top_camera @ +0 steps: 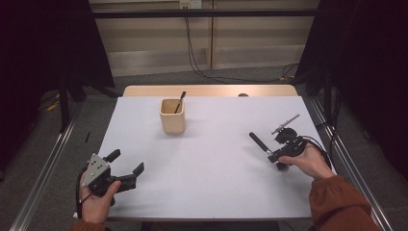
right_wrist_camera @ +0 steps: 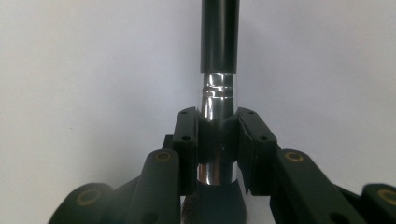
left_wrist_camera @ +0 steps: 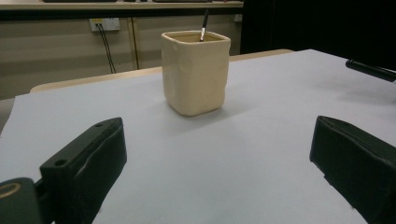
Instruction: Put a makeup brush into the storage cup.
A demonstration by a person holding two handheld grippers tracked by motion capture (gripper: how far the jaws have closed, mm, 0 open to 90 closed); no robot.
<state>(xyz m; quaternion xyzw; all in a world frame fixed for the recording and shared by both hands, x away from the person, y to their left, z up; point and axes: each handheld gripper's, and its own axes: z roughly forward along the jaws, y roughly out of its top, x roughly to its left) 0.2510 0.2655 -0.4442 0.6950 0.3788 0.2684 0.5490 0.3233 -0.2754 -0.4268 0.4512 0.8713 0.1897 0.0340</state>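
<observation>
A black-handled brush [top_camera: 257, 142] with a silver ferrule [right_wrist_camera: 217, 100] is clamped in my right gripper [top_camera: 272, 154], held in a hand at the table's right side. The pads press the ferrule from both sides in the right gripper view [right_wrist_camera: 218, 135], and the handle [right_wrist_camera: 219, 37] points away over the white surface. A beige square cup [top_camera: 172, 117] stands at the back middle with a thin dark brush [top_camera: 180, 102] leaning inside. My left gripper [top_camera: 126, 162] rests near the front left, open and holding nothing, facing the cup [left_wrist_camera: 196, 72] between its jaws [left_wrist_camera: 217, 158].
A white sheet [top_camera: 207, 163] covers the wooden table [top_camera: 144, 90]. Metal rails [top_camera: 43, 168] run along both sides. Cables [top_camera: 192, 53] hang at the back wall, and dark curtains flank the scene.
</observation>
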